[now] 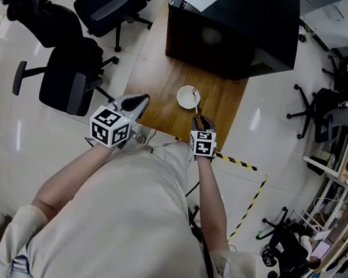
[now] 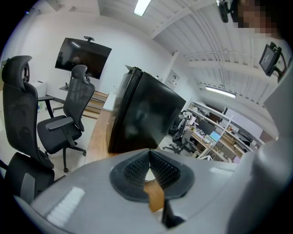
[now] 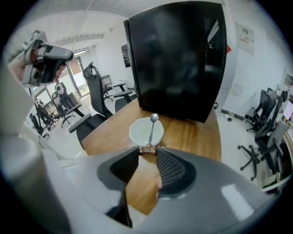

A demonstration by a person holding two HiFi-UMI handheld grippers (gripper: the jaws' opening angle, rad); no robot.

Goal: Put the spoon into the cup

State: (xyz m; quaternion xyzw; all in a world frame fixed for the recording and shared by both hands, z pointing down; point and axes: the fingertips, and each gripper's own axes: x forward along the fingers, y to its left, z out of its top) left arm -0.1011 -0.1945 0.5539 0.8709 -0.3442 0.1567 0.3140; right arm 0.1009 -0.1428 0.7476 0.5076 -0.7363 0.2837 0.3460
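A white cup (image 1: 183, 98) stands on the wooden table (image 1: 163, 71) near its front edge. My right gripper (image 1: 197, 116) is shut on the handle end of a metal spoon (image 1: 196, 101), just in front of the cup. In the right gripper view the spoon (image 3: 151, 130) runs from the jaw tips (image 3: 147, 150) out over the cup (image 3: 137, 132), its bowl at the far rim. My left gripper (image 1: 142, 98) hovers at the table's front left corner. Its jaws (image 2: 148, 155) meet at the tips with nothing between them.
A large black box (image 1: 238, 30) fills the far end of the table behind the cup. Black office chairs (image 1: 75, 73) stand to the left on the white floor. Yellow-black tape (image 1: 240, 163) runs across the floor at the right.
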